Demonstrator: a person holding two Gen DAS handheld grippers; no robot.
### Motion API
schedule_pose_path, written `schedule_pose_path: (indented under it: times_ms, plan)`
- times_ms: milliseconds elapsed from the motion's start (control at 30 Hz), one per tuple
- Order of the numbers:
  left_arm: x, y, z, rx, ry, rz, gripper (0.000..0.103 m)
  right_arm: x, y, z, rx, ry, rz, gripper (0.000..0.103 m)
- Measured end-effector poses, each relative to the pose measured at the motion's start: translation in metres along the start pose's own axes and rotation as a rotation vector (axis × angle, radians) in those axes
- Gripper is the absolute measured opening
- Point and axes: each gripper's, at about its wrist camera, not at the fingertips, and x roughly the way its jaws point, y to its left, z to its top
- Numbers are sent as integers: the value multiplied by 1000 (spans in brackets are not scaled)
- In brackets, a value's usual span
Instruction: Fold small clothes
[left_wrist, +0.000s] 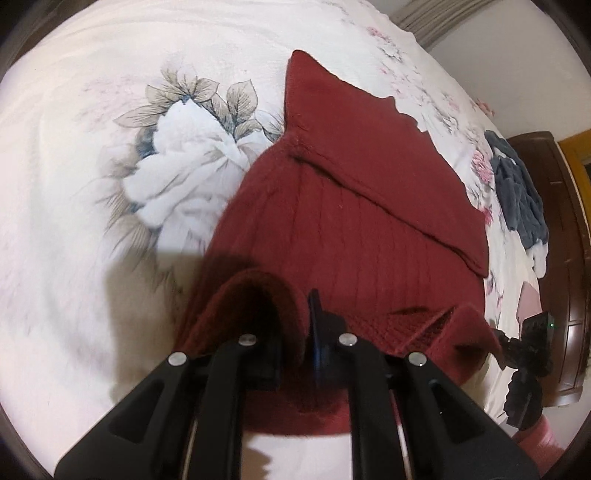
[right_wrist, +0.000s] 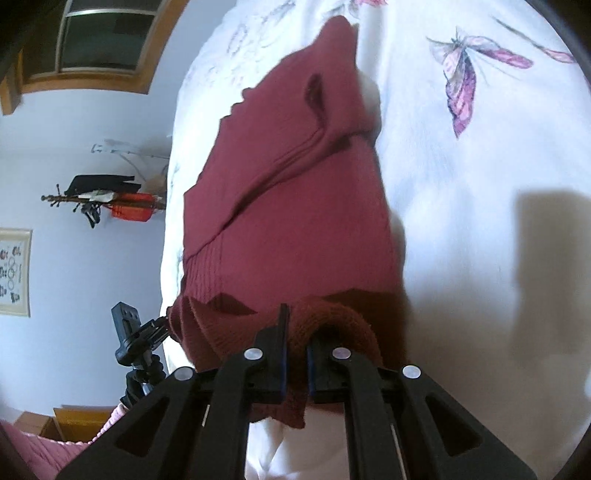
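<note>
A white bedspread (left_wrist: 74, 229) printed with a big pale flower (left_wrist: 181, 166) and a purple butterfly (right_wrist: 461, 81) fills the scene. A grey garment (left_wrist: 521, 192) lies far right by a dark wooden bedframe (left_wrist: 561, 229). A phone tripod (right_wrist: 136, 343) stands near a coat rack (right_wrist: 99, 199), a window (right_wrist: 99, 37) and a framed picture (right_wrist: 13, 271).

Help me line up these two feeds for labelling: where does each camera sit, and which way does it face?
Left wrist: sits on the left claw, facing forward over the red knit garment on the floral bedsheet; its black fingers pinch the near edge.
Right wrist: sits on the right claw, facing along the garment toward the butterfly print; a pink sleeve shows.
Shared: the garment and bedsheet.
</note>
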Motion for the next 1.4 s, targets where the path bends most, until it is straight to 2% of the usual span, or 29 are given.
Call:
schedule_pose_path:
  times_ms: [100, 267, 333, 400, 500, 633, 733, 800, 933, 1000, 1200, 1400]
  plan:
    - [6, 2, 4, -3, 8, 3, 13, 6, -12, 11, 37, 14, -2, 7]
    - [6, 16, 6, -81, 35, -36, 16, 14, -19, 20, 43, 63, -35, 8]
    - [1, 17, 2, -92, 37, -45, 27, 11, -22, 20, 45, 74, -26, 11]
    - [-7, 16, 0, -102, 22, -54, 54, 8, -24, 21, 55, 72, -20, 13]
    - [-16, 13, -2, -99, 10, -40, 63, 4, -26, 21, 73, 66, -11, 16]
    - [-29, 12, -3, -87, 9, -15, 64, -3, -29, 21, 92, 51, -10, 19]
    - [-37, 8, -3, -42, -1, 35, 65, -12, -27, 21, 91, 25, -36, 24]
    - [-46, 4, -3, -13, -23, 74, 67, -23, -26, 20, 81, -3, -60, 34]
    - [-61, -3, -1, 40, -83, 130, 68, -43, -22, 22, 48, -38, -98, 35]
    - [-63, -9, 2, 85, -96, 145, 73, -48, -18, 22, 24, -46, -114, 35]
    - [-30, -24, 21, 224, -56, 184, 73, -42, -2, 19, -53, -40, -157, 39]
    - [8, -32, 37, 320, -2, 206, 73, -28, 9, 12, -118, -20, -196, 42]
